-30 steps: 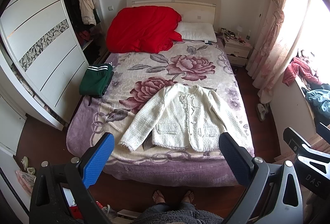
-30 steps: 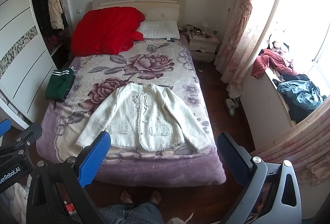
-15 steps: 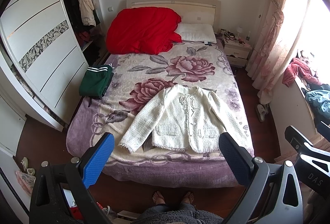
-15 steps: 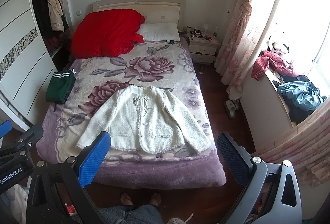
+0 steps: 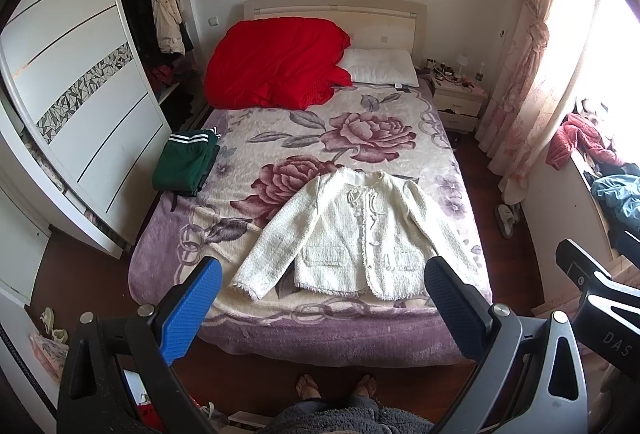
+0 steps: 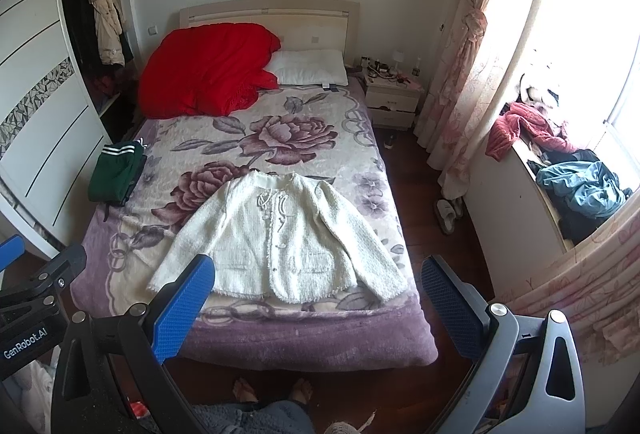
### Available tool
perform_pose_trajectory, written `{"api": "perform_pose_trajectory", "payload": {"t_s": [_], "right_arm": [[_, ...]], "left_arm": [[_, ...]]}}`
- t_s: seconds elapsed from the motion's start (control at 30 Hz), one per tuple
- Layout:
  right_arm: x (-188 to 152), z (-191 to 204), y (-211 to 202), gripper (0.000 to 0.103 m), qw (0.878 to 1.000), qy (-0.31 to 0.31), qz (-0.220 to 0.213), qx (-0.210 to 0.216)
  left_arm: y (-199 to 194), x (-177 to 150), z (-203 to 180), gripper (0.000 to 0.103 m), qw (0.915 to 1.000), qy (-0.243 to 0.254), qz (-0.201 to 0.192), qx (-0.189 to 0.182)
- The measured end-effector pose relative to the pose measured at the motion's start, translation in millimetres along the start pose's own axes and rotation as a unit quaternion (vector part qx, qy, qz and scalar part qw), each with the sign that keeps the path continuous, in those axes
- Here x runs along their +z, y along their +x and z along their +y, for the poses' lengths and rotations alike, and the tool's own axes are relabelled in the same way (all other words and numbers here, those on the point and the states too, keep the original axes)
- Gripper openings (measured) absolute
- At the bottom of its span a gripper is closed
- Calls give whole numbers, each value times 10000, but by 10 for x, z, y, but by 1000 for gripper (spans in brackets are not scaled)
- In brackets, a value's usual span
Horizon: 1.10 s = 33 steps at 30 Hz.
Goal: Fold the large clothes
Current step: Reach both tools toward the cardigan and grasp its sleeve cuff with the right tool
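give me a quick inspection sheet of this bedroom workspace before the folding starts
surface: bed with floral blanket, foot end nearest the grippers
job's things: white jacket spread flat, front up, sleeves angled out, near the foot end
clutter: folded green garment at the bed's left edge; red duvet and pillow at the head
grippers: left gripper and right gripper open, above the foot of the bed, holding nothing
cables: nothing seen
surroundings: wardrobe left, nightstand and curtain right, clothes piled on the window ledge

White tweed jacket (image 5: 360, 234) lies flat, sleeves spread, near bed's (image 5: 320, 338) foot.
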State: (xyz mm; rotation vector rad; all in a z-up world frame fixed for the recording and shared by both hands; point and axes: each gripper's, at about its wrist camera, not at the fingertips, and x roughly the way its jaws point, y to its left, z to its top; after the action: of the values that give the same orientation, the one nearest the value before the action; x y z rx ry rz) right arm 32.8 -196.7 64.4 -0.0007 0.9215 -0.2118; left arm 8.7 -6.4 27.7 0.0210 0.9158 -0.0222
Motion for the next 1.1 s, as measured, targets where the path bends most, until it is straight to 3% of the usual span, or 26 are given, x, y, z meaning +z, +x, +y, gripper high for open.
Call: {"api": "perform_pose_trajectory", "payload": {"t_s": [0.27, 0.47, 0.6, 0.73, 0.9, 0.97, 1.03, 1.1], "right_arm": [[16, -76, 56, 103, 9998, 163, 40, 75], [-101, -208, 716, 103, 9963, 640, 477, -323], [-377, -523, 1476, 103, 9855, 1243, 931, -689], [-775, -1004, 2406, 103, 9650, 1934, 1450, -1020], [-1448, -1742, 3468, 103, 9412, 2518, 1817, -1332], [-1697, -2120, 4013, 98, 9296, 2841, 1977, -1266], [-1945, -2474, 4602, 83, 9157, 3158, 2183, -1188], [-2130, -2736, 5153, 80, 9024, 3444, 2335, -1118]], "left_arm": [[167, 6, 48, 103, 9999, 40, -120, 94], [757, -39, 132, 103, 9958, 205, -646, 616], [1504, -129, 147, 103, 9952, 426, -531, 699], [2494, -312, 69, 103, 9941, 593, 143, 900], [3327, -533, -79, 103, 9876, 671, 710, 1230], [3669, -622, -159, 103, 9825, 688, 946, 1447], [3940, -693, -249, 103, 9783, 750, 1097, 1590], [4243, -771, -345, 103, 9718, 859, 1284, 1780]]}}
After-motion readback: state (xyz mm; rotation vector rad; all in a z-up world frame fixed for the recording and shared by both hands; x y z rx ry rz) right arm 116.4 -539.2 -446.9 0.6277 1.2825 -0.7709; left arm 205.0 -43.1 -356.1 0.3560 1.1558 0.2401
